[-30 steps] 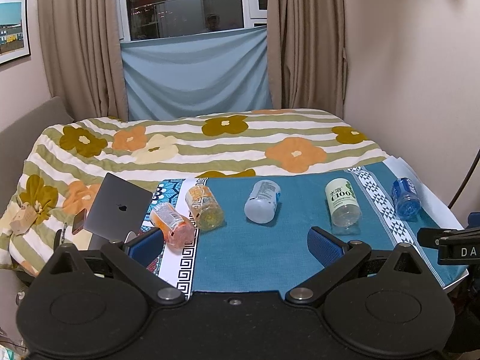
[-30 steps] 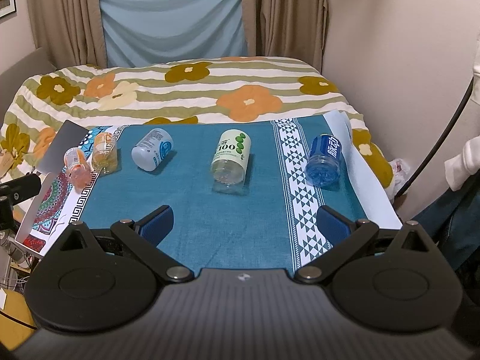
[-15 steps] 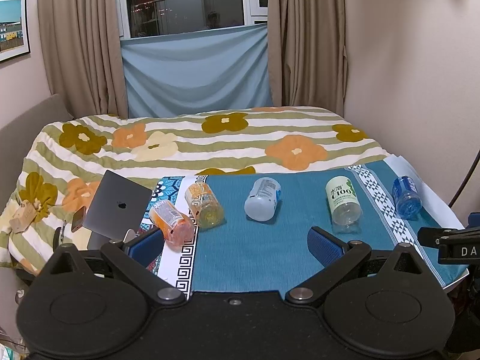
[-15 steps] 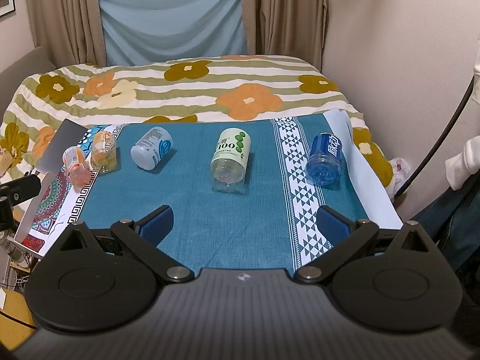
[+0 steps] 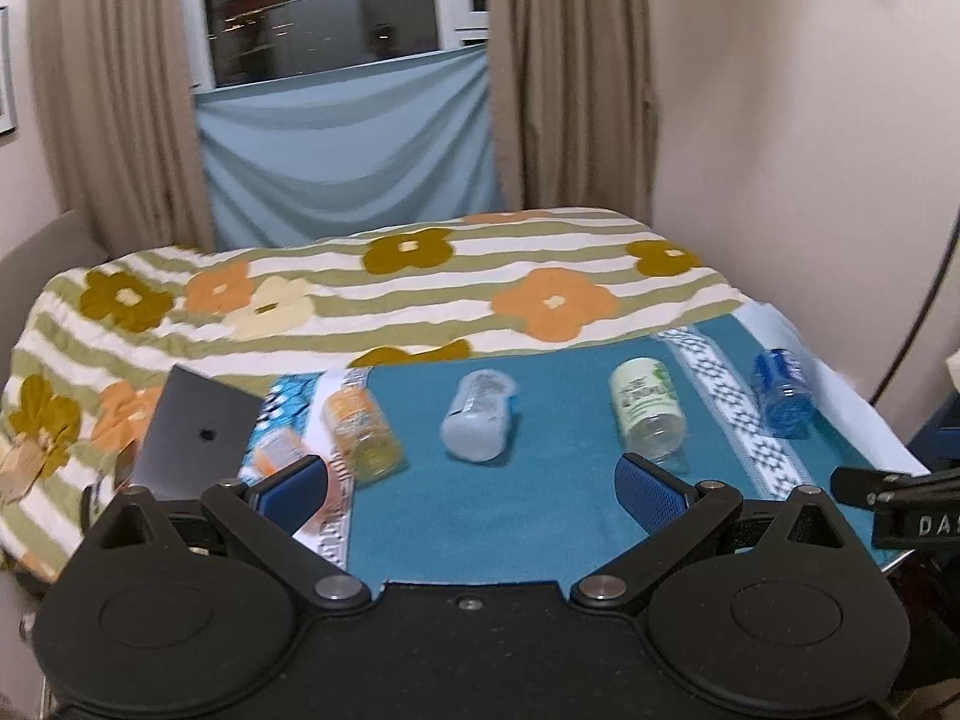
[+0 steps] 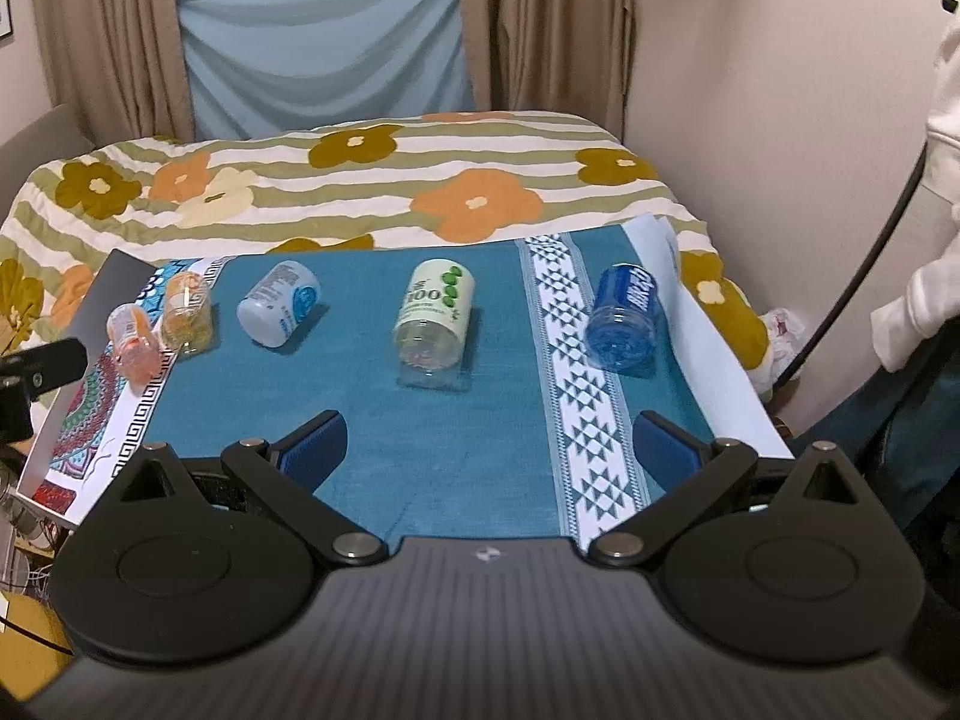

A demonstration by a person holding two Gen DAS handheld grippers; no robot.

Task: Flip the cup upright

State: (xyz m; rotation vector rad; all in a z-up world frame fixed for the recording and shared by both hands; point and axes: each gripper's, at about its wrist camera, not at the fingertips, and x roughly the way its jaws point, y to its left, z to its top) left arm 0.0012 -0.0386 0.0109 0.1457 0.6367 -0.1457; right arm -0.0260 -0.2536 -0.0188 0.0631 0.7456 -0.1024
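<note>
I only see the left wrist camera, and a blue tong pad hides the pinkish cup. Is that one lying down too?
Observer: Yes. The right wrist view shows the whole pink-orange clear plastic cup lying on its side at the white patterned edge of the teal cloth, next to the yellow clear plastic cup.
Child: Are the other tongs holding anything?
Observer: No. The right tongs are open and empty, short of the green-labelled clear plastic cup.

The left gripper's finger [image 5: 294, 489] hides most of the orange cup [image 5: 276, 450]
</note>
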